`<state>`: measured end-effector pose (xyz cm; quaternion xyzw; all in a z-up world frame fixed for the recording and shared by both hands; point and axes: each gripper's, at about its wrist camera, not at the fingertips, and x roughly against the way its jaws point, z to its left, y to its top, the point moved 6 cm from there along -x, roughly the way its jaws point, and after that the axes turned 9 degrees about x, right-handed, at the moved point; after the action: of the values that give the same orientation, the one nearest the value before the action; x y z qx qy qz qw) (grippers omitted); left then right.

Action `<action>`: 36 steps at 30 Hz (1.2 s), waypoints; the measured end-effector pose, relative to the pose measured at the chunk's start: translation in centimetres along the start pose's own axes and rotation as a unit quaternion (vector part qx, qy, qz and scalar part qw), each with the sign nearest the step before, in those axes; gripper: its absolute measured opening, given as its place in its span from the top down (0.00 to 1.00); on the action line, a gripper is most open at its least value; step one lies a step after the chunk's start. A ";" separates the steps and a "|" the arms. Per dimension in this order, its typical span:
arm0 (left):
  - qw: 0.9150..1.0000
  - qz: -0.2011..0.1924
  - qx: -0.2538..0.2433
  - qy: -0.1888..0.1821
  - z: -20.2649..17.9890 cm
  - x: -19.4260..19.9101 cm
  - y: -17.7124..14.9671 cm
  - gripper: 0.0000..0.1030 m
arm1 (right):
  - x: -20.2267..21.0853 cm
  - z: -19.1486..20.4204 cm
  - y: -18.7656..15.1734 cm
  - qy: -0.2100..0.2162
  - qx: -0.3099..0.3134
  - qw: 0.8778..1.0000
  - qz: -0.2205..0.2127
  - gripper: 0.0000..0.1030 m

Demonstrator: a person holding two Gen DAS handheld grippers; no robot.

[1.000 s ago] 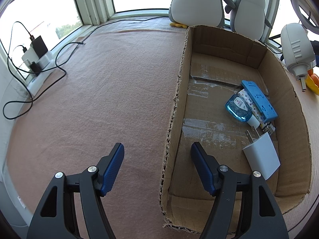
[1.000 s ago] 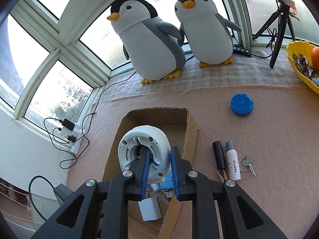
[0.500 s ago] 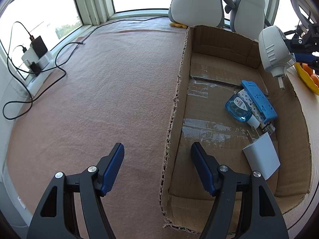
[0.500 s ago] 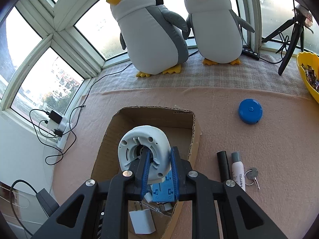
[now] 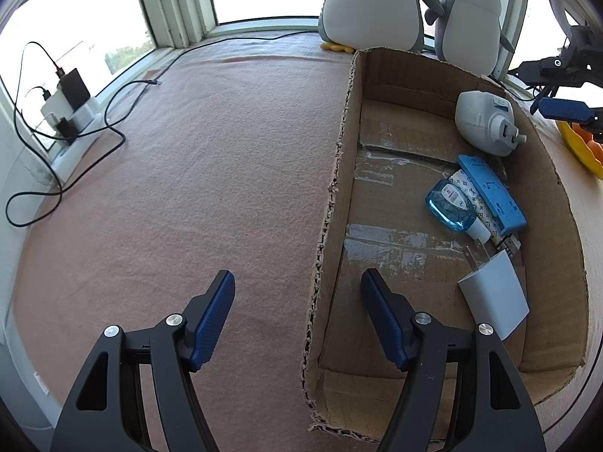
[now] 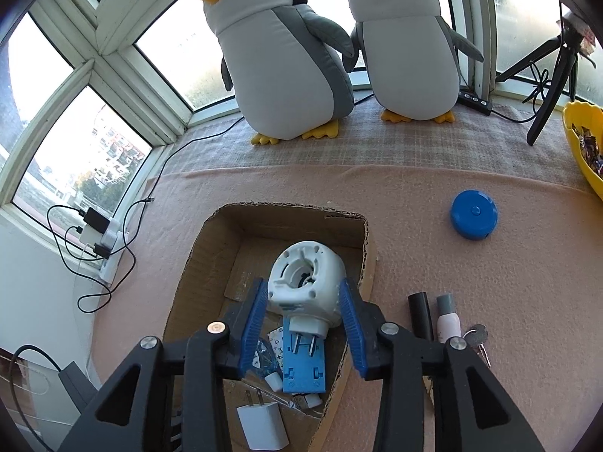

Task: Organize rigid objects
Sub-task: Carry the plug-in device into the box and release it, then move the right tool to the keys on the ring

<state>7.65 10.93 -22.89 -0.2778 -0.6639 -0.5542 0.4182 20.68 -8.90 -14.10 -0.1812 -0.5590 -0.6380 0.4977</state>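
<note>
A cardboard box (image 5: 331,196) (image 6: 196,256) lies on the pink cloth. Inside it lie a round white device (image 5: 486,122) (image 6: 307,280), a blue plastic block (image 5: 492,194) (image 6: 303,363), a blue liquid bottle (image 5: 450,205) and a white charger (image 5: 495,299) (image 6: 262,427). My right gripper (image 6: 305,322) is open above the box, its jaws on either side of the white device, which rests on the box floor. My left gripper (image 5: 297,316) is open and empty, straddling the box's left wall. A black tube (image 6: 421,314), a pink-white tube (image 6: 447,318), keys (image 6: 475,335) and a blue round case (image 6: 474,220) lie outside.
Two plush penguins (image 6: 286,49) stand by the window. A yellow bowl (image 6: 584,143) sits at the right edge, a tripod (image 6: 554,75) behind it. A power strip with cables (image 5: 64,113) lies at the left.
My right gripper carried the white device over the box, lowered it and opened; the device now rests inside at the far right. My left gripper stayed still.
</note>
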 end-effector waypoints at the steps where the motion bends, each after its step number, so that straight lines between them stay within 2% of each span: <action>1: 1.000 0.000 0.000 0.000 0.0 0.0 0.0 0.31 | 0.2 0.0 0.0 -0.002 0.003 1.000 -0.002 0.57; 16: 1.000 0.000 0.000 0.000 0.0 -0.1 0.1 0.31 | 2.7 -2.3 -1.3 -0.008 -0.006 1.000 -0.013 0.57; 26: 1.000 -0.001 0.000 0.000 0.0 -0.1 0.0 0.31 | 5.8 -7.0 -3.5 -0.044 -0.008 0.999 -0.020 0.57; 31: 1.000 -0.001 -0.001 0.001 0.0 -0.1 0.0 0.31 | 6.5 -8.9 -5.1 -0.061 -0.002 0.998 -0.018 0.57; 36: 1.000 -0.001 -0.002 0.002 0.0 -0.1 0.0 0.31 | 6.3 -10.4 -6.4 -0.096 0.016 0.995 -0.006 0.57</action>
<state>7.75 10.97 -23.00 -0.2769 -0.6623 -0.5567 0.4181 15.91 -21.71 -15.78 -0.2304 -0.6152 -0.6115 0.4412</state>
